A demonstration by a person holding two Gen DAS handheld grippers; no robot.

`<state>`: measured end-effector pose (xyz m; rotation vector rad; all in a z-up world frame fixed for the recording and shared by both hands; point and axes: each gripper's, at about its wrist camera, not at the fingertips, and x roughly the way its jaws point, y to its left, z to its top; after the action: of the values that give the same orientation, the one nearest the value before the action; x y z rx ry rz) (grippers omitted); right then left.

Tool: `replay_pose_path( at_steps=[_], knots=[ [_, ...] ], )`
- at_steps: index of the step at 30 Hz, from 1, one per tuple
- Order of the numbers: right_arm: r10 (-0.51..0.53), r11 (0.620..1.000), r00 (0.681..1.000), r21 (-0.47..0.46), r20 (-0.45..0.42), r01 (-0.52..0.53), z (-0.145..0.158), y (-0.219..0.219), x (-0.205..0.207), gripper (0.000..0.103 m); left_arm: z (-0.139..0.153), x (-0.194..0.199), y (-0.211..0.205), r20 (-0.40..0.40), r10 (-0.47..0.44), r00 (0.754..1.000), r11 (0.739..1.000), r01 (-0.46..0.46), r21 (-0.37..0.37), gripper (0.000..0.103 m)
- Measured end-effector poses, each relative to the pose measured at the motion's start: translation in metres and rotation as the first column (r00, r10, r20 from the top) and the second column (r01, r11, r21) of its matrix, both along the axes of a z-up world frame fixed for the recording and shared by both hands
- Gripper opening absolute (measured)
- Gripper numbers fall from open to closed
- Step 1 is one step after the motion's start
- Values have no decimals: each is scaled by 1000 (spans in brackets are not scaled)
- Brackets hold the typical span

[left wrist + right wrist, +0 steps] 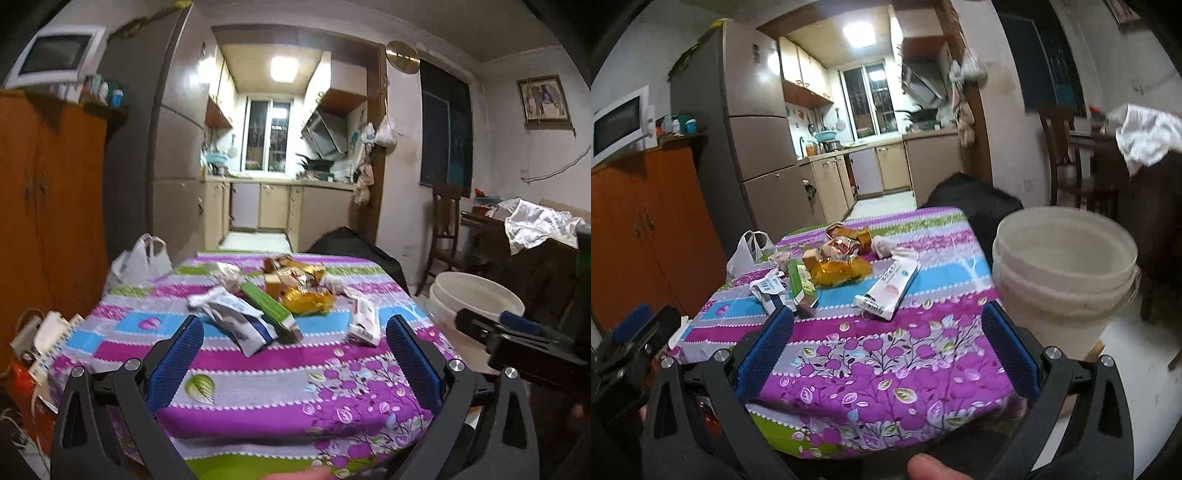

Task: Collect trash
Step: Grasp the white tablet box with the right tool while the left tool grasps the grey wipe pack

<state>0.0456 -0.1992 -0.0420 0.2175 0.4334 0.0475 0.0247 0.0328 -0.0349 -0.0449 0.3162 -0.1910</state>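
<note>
Trash lies on a table with a purple patterned cloth [258, 384] [886, 354]: a white and blue wrapper [240, 321] [770, 291], a green box [271, 306] [799, 280], a yellow wrapper [308, 299] [842, 271], a white box [364, 321] [890, 288] and snack packets [291, 267] [847, 236] behind. My left gripper [295, 332] is open and empty above the near table edge. My right gripper [886, 325] is open and empty, also short of the trash. A white bucket [476, 299] [1063, 266] stands right of the table.
A white plastic bag [142, 262] [748, 251] sits at the table's far left. An orange cabinet [48, 206] stands left, with bags [33, 347] at its foot. A dark chair [1067, 158] and cluttered desk [535, 236] are at right. The kitchen lies beyond.
</note>
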Motion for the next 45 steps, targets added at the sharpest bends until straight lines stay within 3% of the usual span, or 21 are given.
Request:
replay_pose_path(
  at_steps=[6, 9, 13, 19, 25, 31, 39, 41, 45],
  knots=[
    [30, 999, 997, -23, -73, -31, -14, 8, 21, 98, -12, 22, 4, -70, 3, 998, 1000, -4, -14, 98],
    [22, 999, 992, -35, -126, -27, -24, 9, 31, 98, -20, 44, 20, -129, 20, 991, 997, -29, -75, 98],
    [-26, 1000, 988, -8, -151, 25, -31, -2, 40, 98, -32, 80, 42, -213, 107, 971, 988, -128, -87, 98],
    [-16, 987, 967, 148, -254, 55, -47, -28, 70, 98, -47, 129, 65, -309, 160, 938, 981, -186, -54, 97],
    [-26, 986, 952, 149, -305, 74, -54, -32, 106, 98, -51, 182, 76, -385, 188, 903, 971, -229, -63, 97],
    [-3, 986, 931, 154, -365, 64, -60, -27, 154, 87, -63, 245, 81, -495, 181, 849, 954, -274, -121, 97],
    [24, 988, 903, 149, -428, 44, -71, -19, 184, 68, -99, 287, 67, -615, 152, 774, 954, -277, -112, 84],
    [27, 989, 895, 140, -445, 39, -72, -17, 189, 67, -105, 291, 66, -624, 152, 766, 953, -281, -113, 81],
    [37, 989, 890, 146, -454, 33, -72, -12, 195, 67, -106, 292, 61, -604, 165, 780, 957, -276, -94, 76]
  ],
)
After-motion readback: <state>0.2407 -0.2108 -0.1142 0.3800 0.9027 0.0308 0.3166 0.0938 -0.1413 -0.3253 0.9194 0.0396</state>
